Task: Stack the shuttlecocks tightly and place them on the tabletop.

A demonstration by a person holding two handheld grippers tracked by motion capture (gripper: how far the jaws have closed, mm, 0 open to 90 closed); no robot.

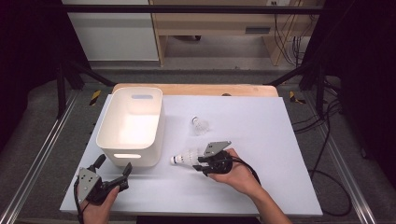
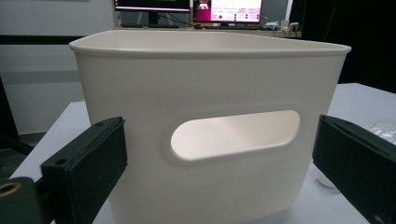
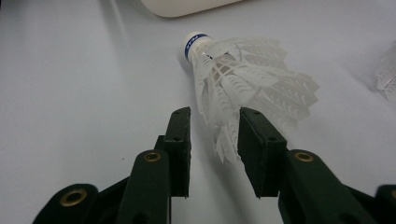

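Note:
A white feathered shuttlecock (image 1: pixel 187 157) (image 3: pixel 243 70) with a blue band on its cork lies on its side on the white table (image 1: pixel 261 140), cork pointing at the bin. My right gripper (image 1: pixel 200 164) (image 3: pixel 214 114) stands open around the skirt's lower edge, with a gap between the left pad and the feathers. My left gripper (image 1: pixel 113 163) (image 2: pixel 217 140) is wide open and holds nothing, facing the handle cut-out in the near wall of the white plastic bin (image 1: pixel 140 158) (image 2: pixel 210 79). A second shuttlecock (image 1: pixel 201 124) (image 3: pixel 387 70) lies farther back on the table.
The bin stands on the left half of the table, its inside showing nothing. Dark frame rails run along both sides of the table. Cables lie on the floor at the right. Bare table surface stretches to the right of the shuttlecocks.

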